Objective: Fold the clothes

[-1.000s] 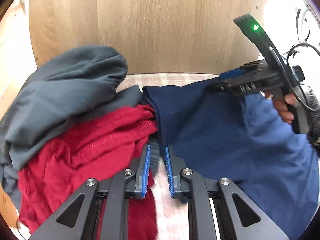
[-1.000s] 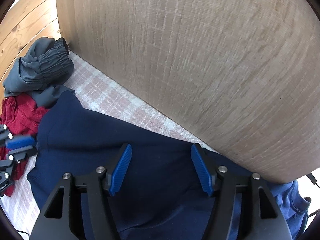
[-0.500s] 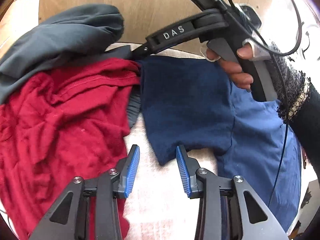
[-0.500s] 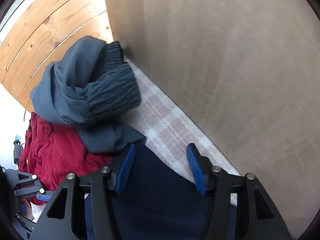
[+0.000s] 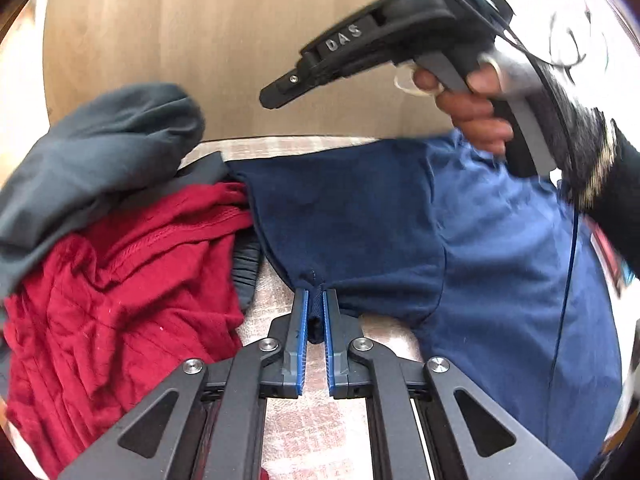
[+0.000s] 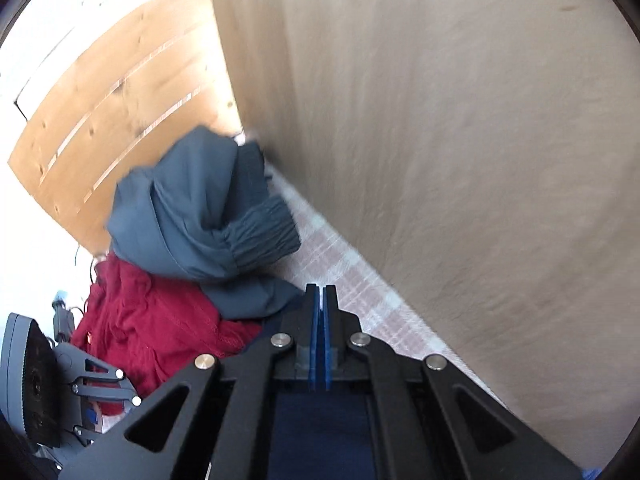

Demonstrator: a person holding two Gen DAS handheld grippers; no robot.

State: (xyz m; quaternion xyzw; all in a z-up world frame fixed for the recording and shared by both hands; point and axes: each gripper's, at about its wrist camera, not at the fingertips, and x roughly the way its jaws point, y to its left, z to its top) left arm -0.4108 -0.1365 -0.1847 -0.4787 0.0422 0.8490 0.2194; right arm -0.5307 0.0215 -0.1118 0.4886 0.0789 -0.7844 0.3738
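Observation:
A navy garment (image 5: 352,220) lies spread on the plaid cover (image 5: 280,146), with a lighter blue part (image 5: 520,260) to the right. My left gripper (image 5: 314,304) is shut on the navy garment's near corner. A hand (image 5: 472,116) holds my right gripper (image 5: 276,96) in the air above the garment's far edge. In the right wrist view my right gripper (image 6: 320,296) is shut, its blue pads pressed together, and I see no cloth in them. Navy cloth (image 6: 320,420) shows under its arms.
A crumpled grey garment (image 5: 100,168) (image 6: 192,216) and a red garment (image 5: 120,300) (image 6: 160,320) lie heaped at the left, touching the navy one. A tall wooden board (image 5: 200,40) (image 6: 480,160) stands along the far edge. Wooden slats (image 6: 120,100) stand behind the heap.
My left gripper moved forward and shut on the navy garment's corner. My right gripper shut and rose off the cloth's far edge.

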